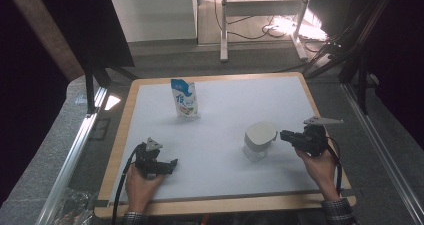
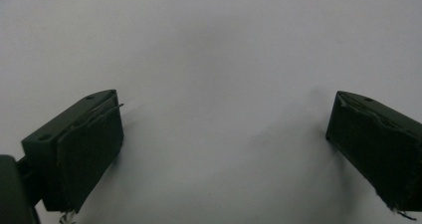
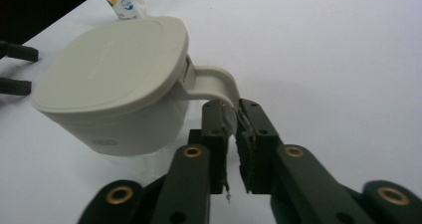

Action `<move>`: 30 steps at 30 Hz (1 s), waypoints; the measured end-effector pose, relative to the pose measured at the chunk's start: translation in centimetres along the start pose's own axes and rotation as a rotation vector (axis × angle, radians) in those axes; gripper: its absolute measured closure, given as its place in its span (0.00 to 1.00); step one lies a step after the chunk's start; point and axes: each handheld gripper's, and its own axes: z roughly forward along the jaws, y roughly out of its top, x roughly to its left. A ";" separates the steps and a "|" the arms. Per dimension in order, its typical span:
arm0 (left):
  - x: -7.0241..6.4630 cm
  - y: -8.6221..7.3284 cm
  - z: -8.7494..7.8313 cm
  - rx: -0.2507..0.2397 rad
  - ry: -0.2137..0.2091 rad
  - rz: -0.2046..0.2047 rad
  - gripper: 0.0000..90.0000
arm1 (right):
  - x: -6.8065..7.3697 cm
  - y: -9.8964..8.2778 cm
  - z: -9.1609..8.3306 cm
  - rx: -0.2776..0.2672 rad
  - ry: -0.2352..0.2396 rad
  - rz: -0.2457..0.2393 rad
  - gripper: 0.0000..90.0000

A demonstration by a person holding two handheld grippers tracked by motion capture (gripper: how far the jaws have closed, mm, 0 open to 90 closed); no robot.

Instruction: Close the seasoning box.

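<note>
Near the front left corner of the white tabletop [image 1: 225, 150], the left gripper [image 1: 170, 166] rested with jaws spread wide and nothing between them. A blue-and-white standing pouch [image 1: 184, 99] stood toward the back edge. Toward the right edge, the right gripper [image 3: 231, 122] pinched the handle of the pale grey lidded plastic cup [image 3: 119, 84].

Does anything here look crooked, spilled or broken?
The grey lidded plastic cup tilts, held by its handle in the right tool. Nothing has spilled. The blue and white pouch stands upright on the white table. The left tool rests open, holding nothing.
</note>
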 end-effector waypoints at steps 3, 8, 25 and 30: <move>0.0 0.0 0.0 0.000 0.000 0.000 0.01 | 0.3 0.8 -0.3 0.009 0.000 -0.024 0.96; 0.0 0.0 0.0 0.000 0.000 -0.001 0.01 | 1.1 2.1 -0.6 0.011 0.012 -0.083 0.99; 0.0 0.0 0.0 -0.002 -0.001 0.004 0.01 | 2.7 4.9 1.2 0.018 0.017 -0.173 0.99; 0.0 0.0 0.0 -0.002 -0.001 0.004 0.02 | 3.1 5.0 1.5 0.019 -0.004 -0.209 0.99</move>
